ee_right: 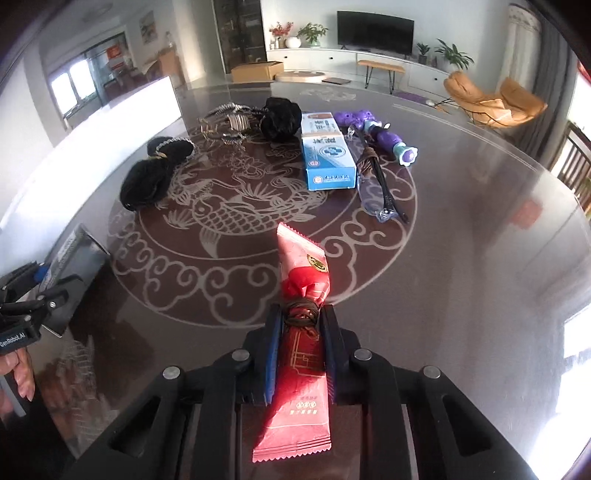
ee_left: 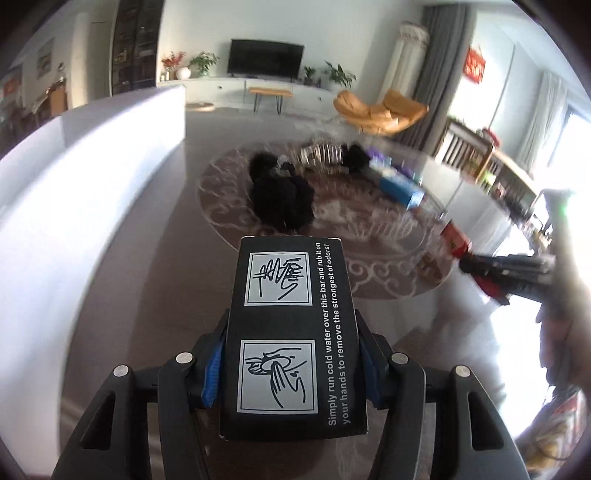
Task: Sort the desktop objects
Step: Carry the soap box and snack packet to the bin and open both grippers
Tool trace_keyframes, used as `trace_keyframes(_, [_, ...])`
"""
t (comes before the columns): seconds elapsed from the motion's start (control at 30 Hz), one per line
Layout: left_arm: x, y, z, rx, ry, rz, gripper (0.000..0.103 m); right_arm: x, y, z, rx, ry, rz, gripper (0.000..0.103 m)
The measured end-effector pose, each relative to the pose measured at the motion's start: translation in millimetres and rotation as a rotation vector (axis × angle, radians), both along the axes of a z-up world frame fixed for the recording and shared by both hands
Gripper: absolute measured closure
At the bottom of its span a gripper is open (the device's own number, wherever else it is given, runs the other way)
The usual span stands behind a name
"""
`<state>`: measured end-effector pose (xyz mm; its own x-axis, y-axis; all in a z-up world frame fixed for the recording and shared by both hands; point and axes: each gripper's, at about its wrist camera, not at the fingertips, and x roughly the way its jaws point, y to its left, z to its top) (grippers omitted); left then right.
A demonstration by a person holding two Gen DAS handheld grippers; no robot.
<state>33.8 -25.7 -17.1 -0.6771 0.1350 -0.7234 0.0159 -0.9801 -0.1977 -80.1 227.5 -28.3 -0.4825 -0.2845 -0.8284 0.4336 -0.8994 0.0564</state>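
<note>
Black box between left fingers

A home living room: a wall television above a low white cabinet, potted plants, an orange lounge chair.

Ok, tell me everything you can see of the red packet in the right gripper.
The red packet is a flat, glossy foil-like sachet with crimped, zigzag ends, gold line print and a round gold-and-black seal near its far end. A dark thin cord is wound round its middle, crumpling it there. It lies lengthwise between the fingers of the right gripper, whose jaws are shut on its sides at the cord. Its far end sticks out above the patterned table; it touches nothing else that shows.
</note>
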Motion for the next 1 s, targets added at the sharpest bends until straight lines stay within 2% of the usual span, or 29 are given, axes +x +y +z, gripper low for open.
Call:
trace_keyframes(0.1, [19, -24, 33, 0.061, 0.047, 0.03, 0.045, 7, -17, 20, -0.034, 0.015, 0.035, 0.082])
trace_keyframes(0.2, [38, -63, 75, 0.116, 0.109, 0.081, 0.045, 9, -53, 53, -0.085, 0.048, 0.095, 0.082])
trace_keyframes(0.33, [58, -131, 126, 0.111, 0.172, 0.18, 0.045, 10, -135, 111, -0.177, 0.123, 0.229, 0.082])
trace_keyframes(0.4, [66, -174, 144, 0.066, 0.181, 0.259, 0.045, 13, -183, 135, -0.238, 0.143, 0.296, 0.082])
trace_keyframes(0.47, [68, -209, 148, 0.047, 0.163, 0.319, 0.045, 18, -228, 155, -0.31, 0.139, 0.356, 0.082])
trace_keyframes(0.57, [64, -264, 140, 0.031, 0.108, 0.407, 0.045, 22, -296, 168, -0.413, 0.069, 0.432, 0.082])
trace_keyframes(0.67, [58, -307, 119, 0.019, 0.031, 0.475, 0.045, 25, -362, 151, -0.458, -0.083, 0.477, 0.082])
trace_keyframes(0.8, [47, -334, 87, 0.034, -0.079, 0.49, 0.045, 32, -421, 103, -0.389, -0.219, 0.493, 0.082])
trace_keyframes(0.9, [36, -342, 65, -0.002, -0.178, 0.493, 0.044, 36, -446, 70, -0.335, -0.287, 0.486, 0.077])
trace_keyframes(0.93, [34, -342, 61, -0.014, -0.195, 0.496, 0.044, 37, -454, 60, -0.287, -0.297, 0.478, 0.077])
trace_keyframes(0.97, [33, -343, 59, -0.022, -0.196, 0.496, 0.044, 37, -456, 54, -0.267, -0.304, 0.471, 0.072])
trace_keyframes(1.0, [34, -342, 59, -0.027, -0.188, 0.496, 0.044, 37, -457, 50, -0.257, -0.308, 0.46, 0.061])
